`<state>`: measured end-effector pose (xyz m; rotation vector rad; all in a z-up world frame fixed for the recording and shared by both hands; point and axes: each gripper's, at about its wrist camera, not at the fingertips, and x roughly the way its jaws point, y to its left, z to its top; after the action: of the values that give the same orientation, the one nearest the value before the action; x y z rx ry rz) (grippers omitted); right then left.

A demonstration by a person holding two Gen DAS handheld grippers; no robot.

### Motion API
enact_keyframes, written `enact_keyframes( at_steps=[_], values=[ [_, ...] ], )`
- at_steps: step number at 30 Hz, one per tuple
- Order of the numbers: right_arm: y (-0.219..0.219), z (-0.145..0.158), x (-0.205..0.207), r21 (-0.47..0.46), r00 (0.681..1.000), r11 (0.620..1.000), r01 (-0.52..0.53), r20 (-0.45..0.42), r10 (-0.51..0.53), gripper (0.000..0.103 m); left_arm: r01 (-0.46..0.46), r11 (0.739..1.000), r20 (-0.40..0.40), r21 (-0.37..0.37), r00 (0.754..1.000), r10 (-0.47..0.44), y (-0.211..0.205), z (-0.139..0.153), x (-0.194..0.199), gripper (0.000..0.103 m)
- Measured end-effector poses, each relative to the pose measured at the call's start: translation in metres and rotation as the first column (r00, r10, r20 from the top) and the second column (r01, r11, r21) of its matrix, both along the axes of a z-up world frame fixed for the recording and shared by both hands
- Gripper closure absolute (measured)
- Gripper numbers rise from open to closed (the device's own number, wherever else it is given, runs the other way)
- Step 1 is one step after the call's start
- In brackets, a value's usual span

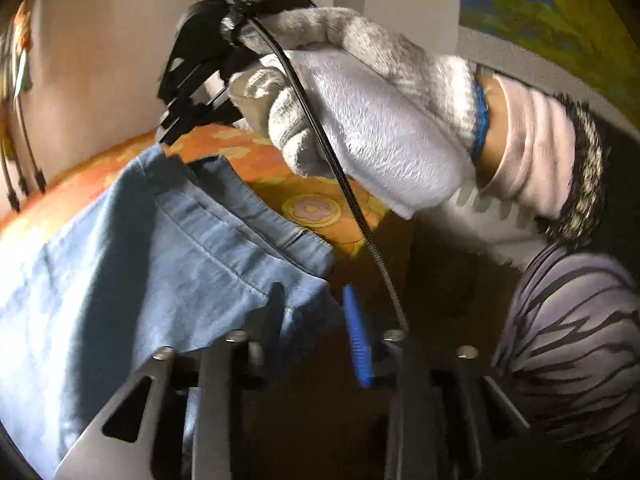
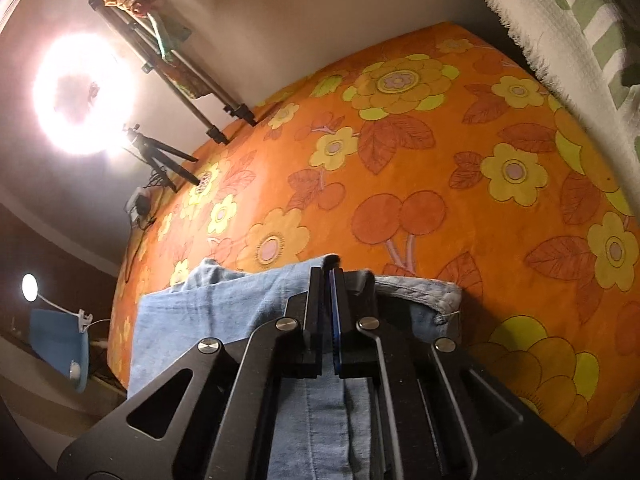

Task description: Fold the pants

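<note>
Left wrist view shows the pants [image 1: 132,248], light blue denim, lifted off the bed [image 1: 320,216] with its orange flowered cover, and the left claw [image 1: 316,320] looks released: its fingers stand well apart, with the hem edge lying against the left finger but nothing pinched between them as far as I can tell. Across from it, the right claw [image 1: 168,136] is held by a hand [image 1: 360,120] in a fuzzy grey glove and bites the far corner of the denim. From the right wrist view it's clearer: the right claw [image 2: 328,280] is clenched on a fold of the pants [image 2: 216,312], with fabric running back under the fingers and the bed [image 2: 440,160] spread out beyond. My guess is this is the carry-over part of a fold, one edge being brought across. Next the left side probably needs to close on its corner so both ends travel together and the denim lands flat, not bunched.
</note>
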<state>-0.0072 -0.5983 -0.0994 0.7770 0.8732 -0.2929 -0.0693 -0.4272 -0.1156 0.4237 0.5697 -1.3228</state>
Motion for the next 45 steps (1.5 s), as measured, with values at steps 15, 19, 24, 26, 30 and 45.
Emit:
enact_keyframes(
  at_steps=[15,19,24,26,30,45],
  values=[
    [0.007,-0.015,0.016,0.007,0.998,0.999,-0.041,-0.038,0.041,0.072,0.034,0.999,-0.019,0.006,0.999,-0.034,-0.016,-0.002,0.006,0.101],
    [0.012,-0.014,0.018,-0.023,0.997,0.998,-0.059,-0.054,0.058,0.098,0.07,0.996,-0.09,-0.063,0.993,-0.076,-0.002,0.014,0.001,0.102],
    [0.015,0.007,-0.003,-0.096,0.998,0.994,-0.057,-0.04,0.054,0.1,0.086,0.994,-0.099,-0.068,0.991,-0.092,0.009,0.02,-0.007,0.102],
    [0.017,0.009,-0.018,-0.116,0.997,0.992,-0.046,-0.059,0.039,0.099,0.069,0.996,-0.117,-0.053,0.99,-0.075,0.017,0.021,0.002,0.101],
    [0.033,0.01,-0.054,-0.065,0.995,0.995,-0.07,-0.073,0.065,0.095,-0.014,1.0,-0.107,-0.02,0.994,0.012,0.049,0.036,0.035,0.096],
    [0.114,-0.033,-0.115,-0.019,0.962,0.985,-0.171,-0.22,0.163,0.076,-0.465,0.88,-0.044,0.098,0.881,0.471,0.169,0.024,0.173,0.07]
  ],
)
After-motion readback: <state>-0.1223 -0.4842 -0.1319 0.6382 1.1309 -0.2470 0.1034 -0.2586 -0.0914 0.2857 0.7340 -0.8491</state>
